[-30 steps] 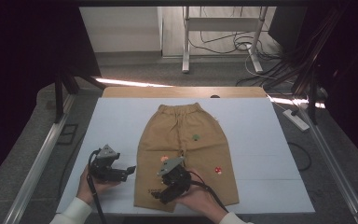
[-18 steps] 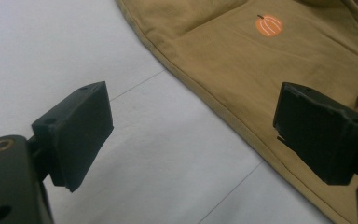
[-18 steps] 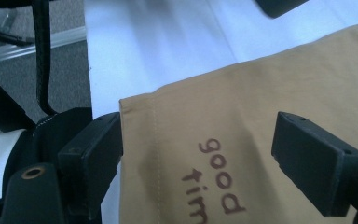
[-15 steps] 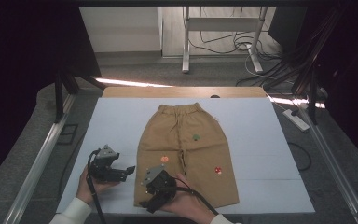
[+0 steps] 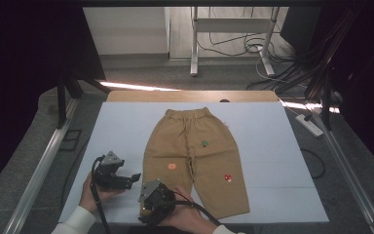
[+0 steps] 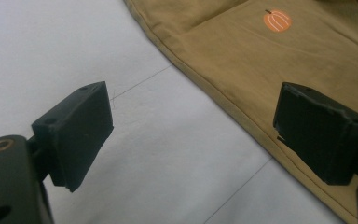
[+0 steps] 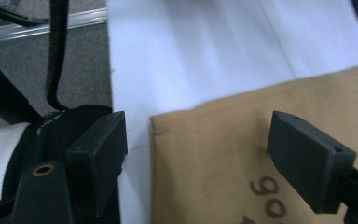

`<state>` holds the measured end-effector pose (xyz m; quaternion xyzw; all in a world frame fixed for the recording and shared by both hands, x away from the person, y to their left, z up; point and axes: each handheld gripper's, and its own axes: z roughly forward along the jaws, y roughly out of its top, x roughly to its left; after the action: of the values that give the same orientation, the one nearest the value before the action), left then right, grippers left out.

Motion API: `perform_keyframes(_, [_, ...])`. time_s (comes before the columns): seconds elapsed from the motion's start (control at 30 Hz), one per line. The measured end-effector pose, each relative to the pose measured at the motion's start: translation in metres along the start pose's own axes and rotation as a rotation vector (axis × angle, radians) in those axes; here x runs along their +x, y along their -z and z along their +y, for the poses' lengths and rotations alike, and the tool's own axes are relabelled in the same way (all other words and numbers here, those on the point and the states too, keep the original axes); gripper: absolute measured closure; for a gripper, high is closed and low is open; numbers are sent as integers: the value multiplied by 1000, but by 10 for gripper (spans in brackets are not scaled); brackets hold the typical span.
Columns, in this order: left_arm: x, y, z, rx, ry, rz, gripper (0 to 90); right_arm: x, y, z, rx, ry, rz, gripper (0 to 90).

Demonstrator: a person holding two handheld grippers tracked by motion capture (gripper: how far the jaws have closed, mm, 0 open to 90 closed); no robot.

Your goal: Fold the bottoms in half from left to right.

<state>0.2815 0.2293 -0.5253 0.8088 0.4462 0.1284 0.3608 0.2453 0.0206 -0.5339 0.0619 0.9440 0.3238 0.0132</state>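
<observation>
Where the counter (image 5: 117, 126) meets its near edge, both grippers work close to the rim, with bare white surface stretching to the left and far side of them. The left gripper (image 5: 126, 178), held in the left hand (image 5: 95, 195), sits on the open counter just left of the trousers (image 5: 195, 161); in the left gripper view its jaws stand wide apart, one over the white surface and one over the tan cloth, with the outer side seam of the trousers (image 6: 261, 60) running between them. The right gripper (image 5: 152, 204), in the right hand (image 5: 187, 219), lies at the near corner of the left trouser leg; in the right gripper view its jaws are likewise spread, straddling the hem corner (image 7: 154, 122) and closed on nothing. To the right of the trousers, white counter lies open as far as its right edge.

The trousers are tan, laid flat at the counter's middle with the gathered waistband (image 5: 187, 114) toward the far side and the legs toward the person. Small motifs mark them: an orange pumpkin (image 6: 277, 20), a green one (image 5: 204, 144) and a red-and-white one (image 5: 228, 178).

The right hand covers part of the left leg's hem in the high view. Dark brown printed characters (image 7: 266, 196) on the cloth are cut off by the frame edge and unreadable.
</observation>
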Motion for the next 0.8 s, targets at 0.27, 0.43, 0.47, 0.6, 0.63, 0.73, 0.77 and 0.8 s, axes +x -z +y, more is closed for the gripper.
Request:
perform_keyframes(0.27, [0, 1, 0, -2, -1, 2, 116, 0, 3, 1, 3, 22, -33, 480])
perform_keyframes(0.43, [0, 0, 0, -2, 0, 2, 116, -9, 9, -3, 2, -21, -44, 767])
perform_keyframes(0.47, [0, 0, 0, -3, 1, 1, 116, -10, 10, -3, 5, -26, -41, 793])
perform_keyframes(0.6, [-1, 0, 4, -5, -1, 9, 116, -12, 15, -5, -9, -32, -40, 844])
perform_keyframes(0.63, [-2, 0, 5, -8, 1, 8, 116, -12, 16, -6, -14, -29, -42, 848])
perform_keyframes(0.73, [-1, 0, 11, -16, 0, 9, 117, -12, 23, -6, -24, -32, -33, 854])
perform_keyframes(0.77, [0, -1, 14, -20, 2, 7, 119, -13, 25, -7, -26, -26, -38, 856])
perform_keyframes(0.8, [0, -1, 17, -23, 1, 8, 120, -14, 26, -7, -36, -30, -33, 857])
